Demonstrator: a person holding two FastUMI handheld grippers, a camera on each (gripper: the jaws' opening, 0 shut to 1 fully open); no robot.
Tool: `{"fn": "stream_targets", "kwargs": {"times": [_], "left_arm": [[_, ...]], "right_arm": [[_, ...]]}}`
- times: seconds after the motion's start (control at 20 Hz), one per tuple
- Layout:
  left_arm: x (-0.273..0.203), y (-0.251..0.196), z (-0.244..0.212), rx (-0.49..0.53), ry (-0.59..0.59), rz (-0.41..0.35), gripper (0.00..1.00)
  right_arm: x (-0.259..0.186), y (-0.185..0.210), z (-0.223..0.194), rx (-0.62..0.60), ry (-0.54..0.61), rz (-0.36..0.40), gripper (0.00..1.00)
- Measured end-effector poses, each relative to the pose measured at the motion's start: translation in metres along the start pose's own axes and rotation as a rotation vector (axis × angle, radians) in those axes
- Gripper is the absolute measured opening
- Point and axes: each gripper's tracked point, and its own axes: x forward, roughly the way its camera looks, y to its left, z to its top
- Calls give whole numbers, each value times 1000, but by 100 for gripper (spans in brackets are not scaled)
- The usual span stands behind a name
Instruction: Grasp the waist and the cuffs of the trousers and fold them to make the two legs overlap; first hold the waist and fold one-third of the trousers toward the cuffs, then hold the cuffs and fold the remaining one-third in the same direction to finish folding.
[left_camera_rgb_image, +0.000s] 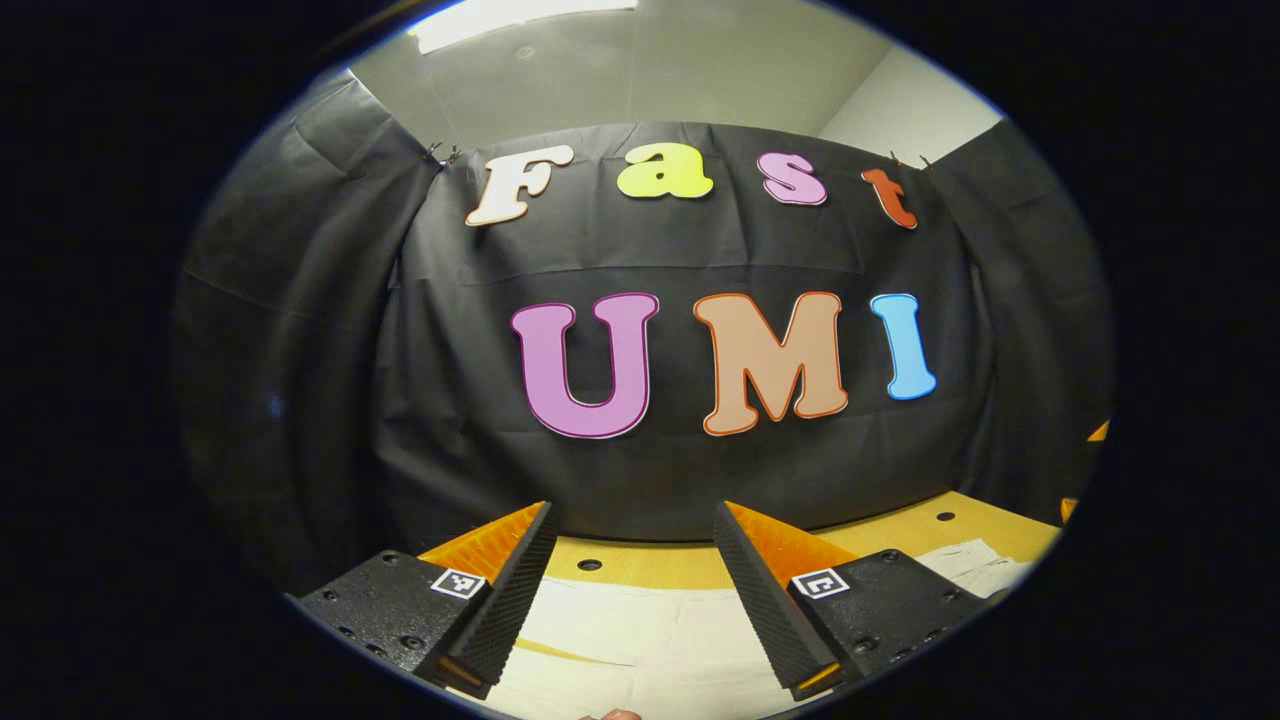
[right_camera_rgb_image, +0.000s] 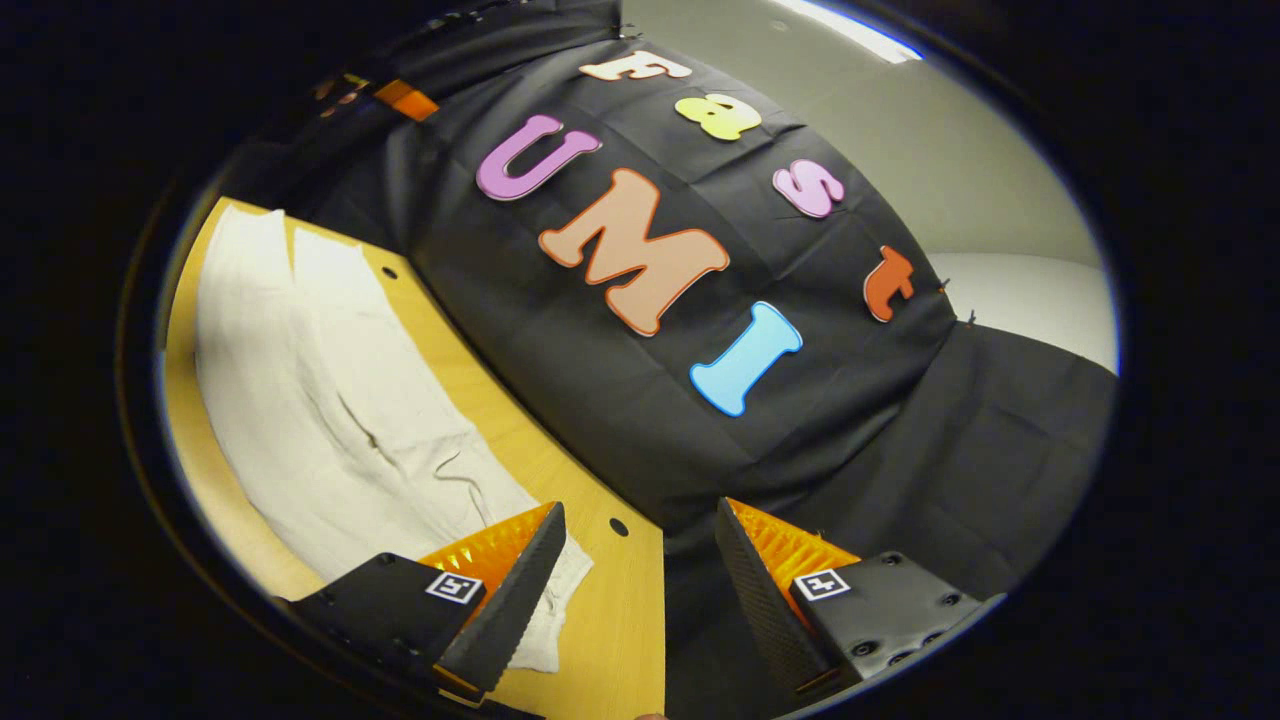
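Note:
White trousers (right_camera_rgb_image: 330, 410) lie flat on the wooden table (right_camera_rgb_image: 600, 640), both legs side by side and stretching away to the upper left in the right gripper view. My right gripper (right_camera_rgb_image: 632, 590) hangs open above the near end of the cloth and the table's back edge, with nothing between its fingers. In the left gripper view the same trousers (left_camera_rgb_image: 640, 640) spread pale under my left gripper (left_camera_rgb_image: 632, 590), which is open and held above the cloth, pointing at the booth wall. Which end is waist or cuffs I cannot tell.
The table (left_camera_rgb_image: 900, 530) has small round holes (left_camera_rgb_image: 589, 565) and ends at the black cloth wall (left_camera_rgb_image: 640, 450) close behind. An orange part of the other gripper (left_camera_rgb_image: 1097, 433) peeks in at the far right of the left gripper view.

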Motion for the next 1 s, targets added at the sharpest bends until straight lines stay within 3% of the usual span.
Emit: {"fn": "stream_targets", "kwargs": {"times": [0.45, 1.0], "left_arm": [[-7, -14, -2, 45, 1, -23, 96], [-12, -9, -18, 62, 48, 12, 96]], "right_arm": [[-16, 65, -72, -187, 108, 209, 97], [-36, 129, -162, -397, 251, 491, 98]]}}
